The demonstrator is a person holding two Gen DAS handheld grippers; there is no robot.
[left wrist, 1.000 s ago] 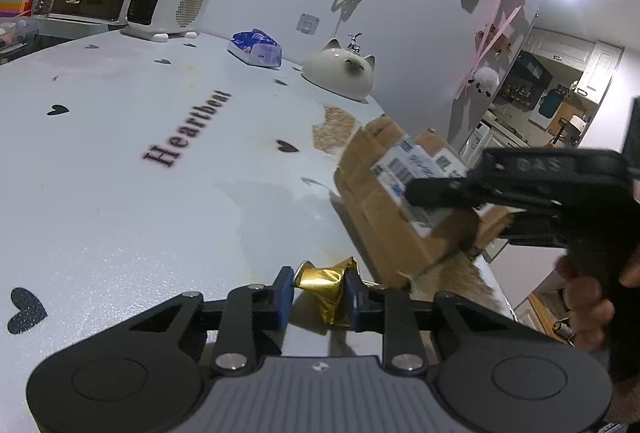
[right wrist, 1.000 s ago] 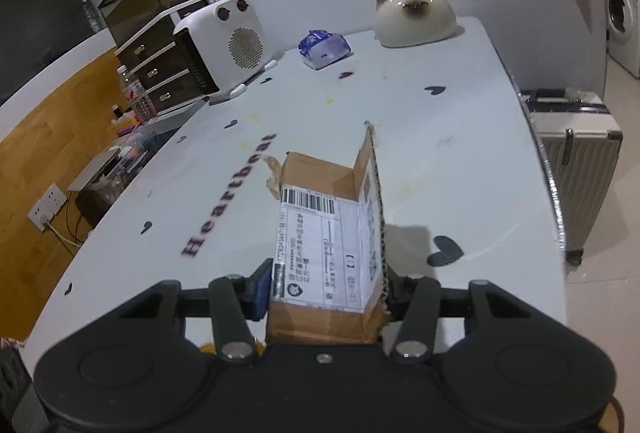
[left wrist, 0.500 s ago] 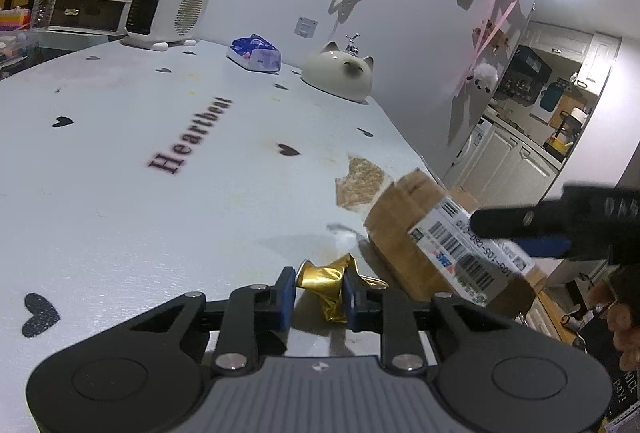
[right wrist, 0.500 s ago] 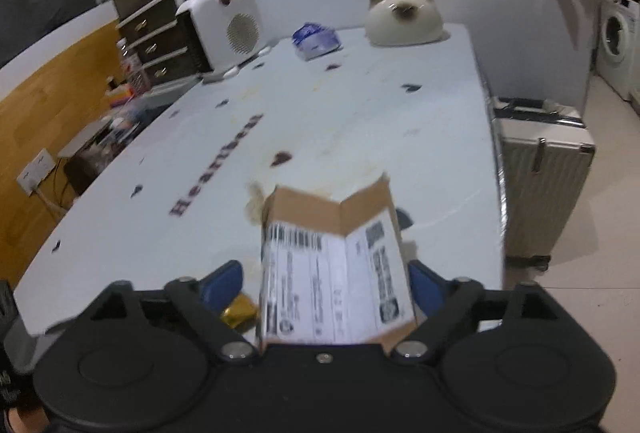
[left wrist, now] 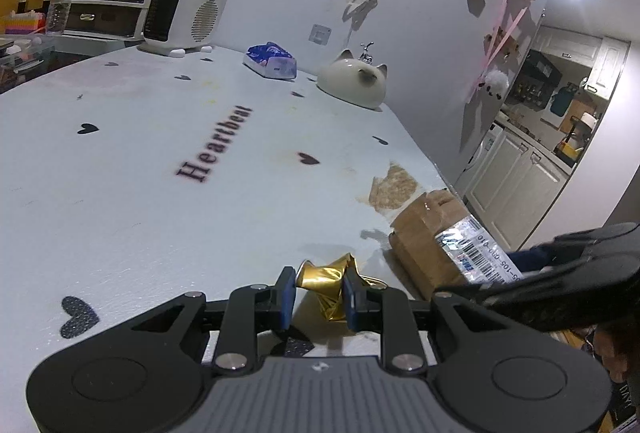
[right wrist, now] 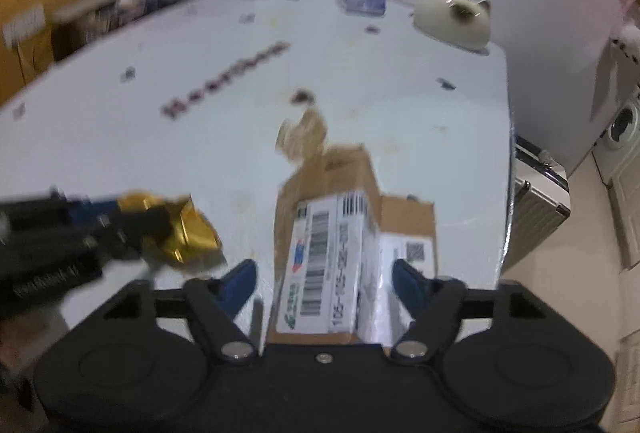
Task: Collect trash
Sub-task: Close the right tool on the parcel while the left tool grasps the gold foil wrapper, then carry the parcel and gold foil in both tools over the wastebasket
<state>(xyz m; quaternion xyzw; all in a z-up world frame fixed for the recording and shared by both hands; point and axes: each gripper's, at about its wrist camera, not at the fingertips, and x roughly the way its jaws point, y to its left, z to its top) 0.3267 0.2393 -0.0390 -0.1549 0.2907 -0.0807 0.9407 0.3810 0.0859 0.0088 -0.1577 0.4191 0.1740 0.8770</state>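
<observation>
Left gripper (left wrist: 319, 291) pinching gold foil wrapper (left wrist: 326, 279); right gripper (right wrist: 324, 283) jaws just closing, apart, straddling cardboard box (right wrist: 340, 245) on table (left wrist: 120, 193)

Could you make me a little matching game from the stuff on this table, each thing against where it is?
Things:
1. gold wrapper
2. cardboard box
3. cat-shaped dish
4. white heater

Places:
A. far end, by the drawers
B. pinched in the left claw
C. between the right claw's open jaws
D. far side, near the wall

Pairs: 1-B, 2-C, 3-D, 4-A
</observation>
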